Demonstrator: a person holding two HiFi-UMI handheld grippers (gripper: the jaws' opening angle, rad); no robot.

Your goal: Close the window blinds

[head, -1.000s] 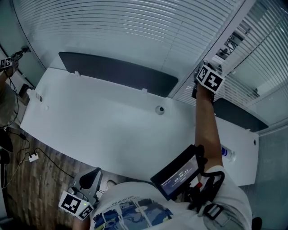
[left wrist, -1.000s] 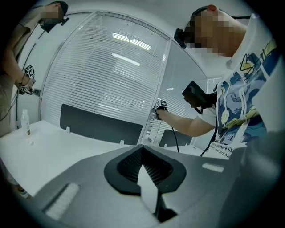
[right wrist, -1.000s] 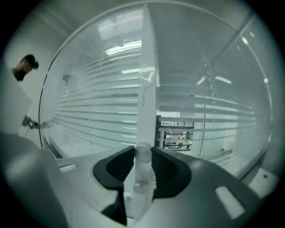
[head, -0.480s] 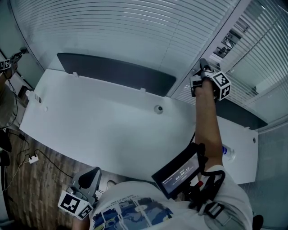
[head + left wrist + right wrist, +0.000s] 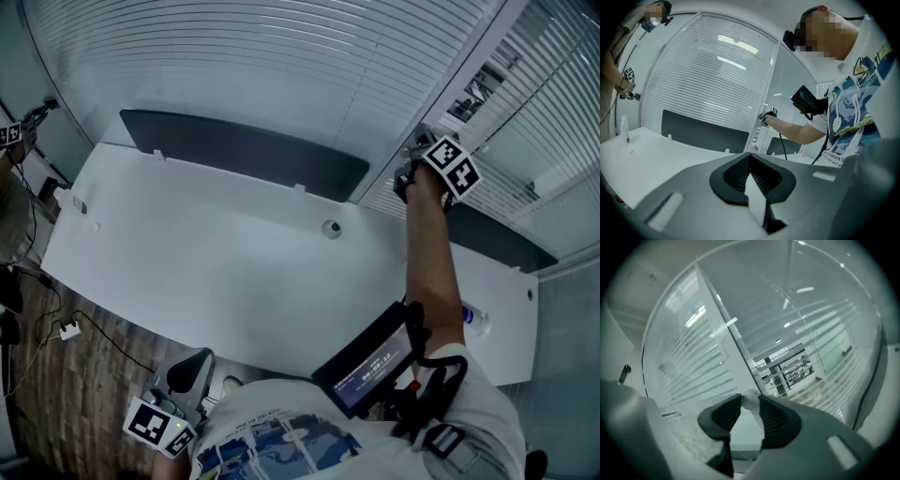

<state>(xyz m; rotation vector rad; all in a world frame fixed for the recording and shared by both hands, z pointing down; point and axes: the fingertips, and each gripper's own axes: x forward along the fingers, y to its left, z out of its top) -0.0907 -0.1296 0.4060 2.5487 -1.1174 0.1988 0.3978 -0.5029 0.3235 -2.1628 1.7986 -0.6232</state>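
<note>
Knob (image 5: 750, 399) pinched in right claw (image 5: 749, 400).

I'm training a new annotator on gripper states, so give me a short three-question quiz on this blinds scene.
1. True or false: the left gripper has its jaws together, with nothing between them.
2. The right gripper clamps: A) a small white knob B) a cable C) a cup.
3. Fill in: the bottle rests on the white ____.
Key: 1 true; 2 A; 3 desk.
</note>
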